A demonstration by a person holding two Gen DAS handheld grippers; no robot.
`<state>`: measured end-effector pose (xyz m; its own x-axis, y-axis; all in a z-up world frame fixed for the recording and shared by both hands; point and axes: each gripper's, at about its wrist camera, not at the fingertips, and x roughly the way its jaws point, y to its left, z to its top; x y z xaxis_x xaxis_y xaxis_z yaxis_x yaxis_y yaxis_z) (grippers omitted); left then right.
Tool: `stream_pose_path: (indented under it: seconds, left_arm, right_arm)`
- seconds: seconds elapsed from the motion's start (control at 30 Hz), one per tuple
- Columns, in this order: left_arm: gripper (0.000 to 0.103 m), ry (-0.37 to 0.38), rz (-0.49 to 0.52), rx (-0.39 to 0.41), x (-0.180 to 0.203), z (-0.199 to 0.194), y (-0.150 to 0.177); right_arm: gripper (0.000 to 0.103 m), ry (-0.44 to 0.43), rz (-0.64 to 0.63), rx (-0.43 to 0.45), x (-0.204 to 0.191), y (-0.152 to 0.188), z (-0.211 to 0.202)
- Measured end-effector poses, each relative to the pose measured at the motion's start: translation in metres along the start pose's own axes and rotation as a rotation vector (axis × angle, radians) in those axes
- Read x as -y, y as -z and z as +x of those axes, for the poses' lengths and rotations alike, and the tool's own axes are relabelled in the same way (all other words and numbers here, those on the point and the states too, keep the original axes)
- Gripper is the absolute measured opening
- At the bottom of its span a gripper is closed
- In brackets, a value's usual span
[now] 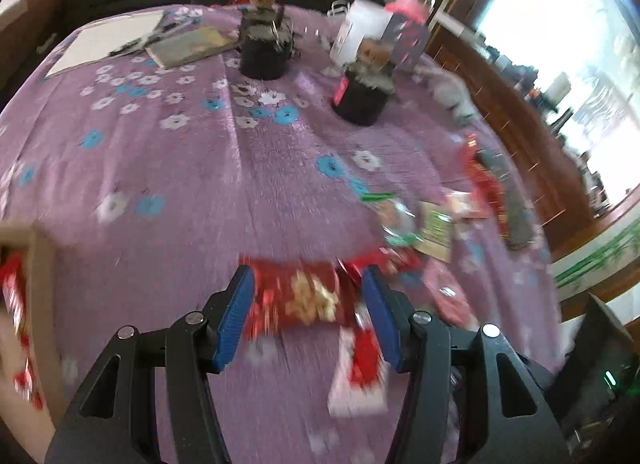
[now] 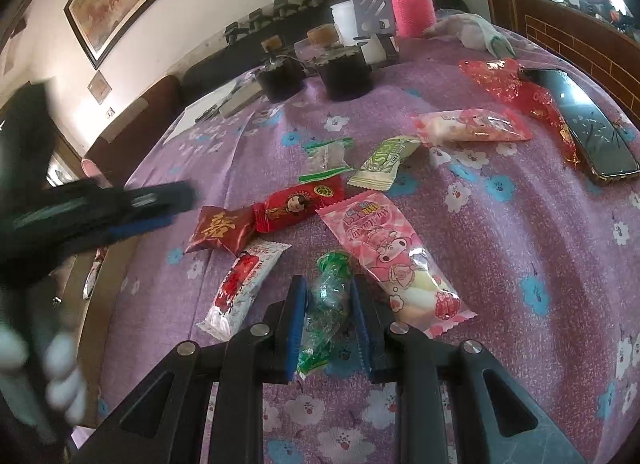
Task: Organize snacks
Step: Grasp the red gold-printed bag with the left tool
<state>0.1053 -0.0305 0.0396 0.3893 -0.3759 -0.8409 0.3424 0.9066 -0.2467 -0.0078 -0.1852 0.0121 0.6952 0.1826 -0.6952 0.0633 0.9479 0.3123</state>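
Green candy (image 2: 326,304) clamped in right gripper (image 2: 326,296) jaws; left gripper (image 1: 308,288) jaws apart.

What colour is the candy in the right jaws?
Green, a crinkly see-through wrapper. It shows best in the right wrist view.

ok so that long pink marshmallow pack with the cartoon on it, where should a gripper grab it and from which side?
Grip the pink marshmallow pack across its narrow width near the middle, coming from above. It lies flat on the purple cloth, long and slim, so the jaws should straddle its long edges. Its lower end lies close beside the right gripper, which is shut on the green candy.
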Motion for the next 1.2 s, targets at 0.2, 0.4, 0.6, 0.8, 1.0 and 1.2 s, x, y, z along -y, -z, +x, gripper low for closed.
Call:
stream_pose_path:
  seconds: [0.2, 0.4, 0.6, 0.8, 1.0, 1.2]
  left_arm:
    - [0.049, -0.101, 0.125, -0.084, 0.011, 0.019, 0.006]
    - [0.045, -0.091, 0.176, -0.183, 0.007, -0.015, 0.048]
    - [0.045, 0.007, 0.143, -0.140, -0.006, -0.059, 0.083]
    - [0.047, -0.054, 0.403, -0.004, 0.020, -0.073, 0.098]
    - [0.061, -0.139, 0.821, 0.032, 0.054, -0.049, 0.100]
    - [0.062, -0.019, 0.857, -0.084, 0.057, -0.023, 0.076]
  right_arm:
    - [0.024, -0.008, 0.004, -0.007, 0.001, 0.000, 0.000]
    - [0.024, -0.007, 0.013, -0.013, 0.002, -0.001, -0.001]
    - [0.024, -0.004, 0.013, -0.012, 0.001, 0.000, 0.000]
    - [0.025, -0.009, 0.019, -0.010, 0.002, 0.001, -0.001]
    - [0.025, -0.010, 0.019, -0.010, 0.002, 0.001, -0.002]
    - [0.025, -0.016, 0.024, -0.012, 0.002, 0.000, -0.001]
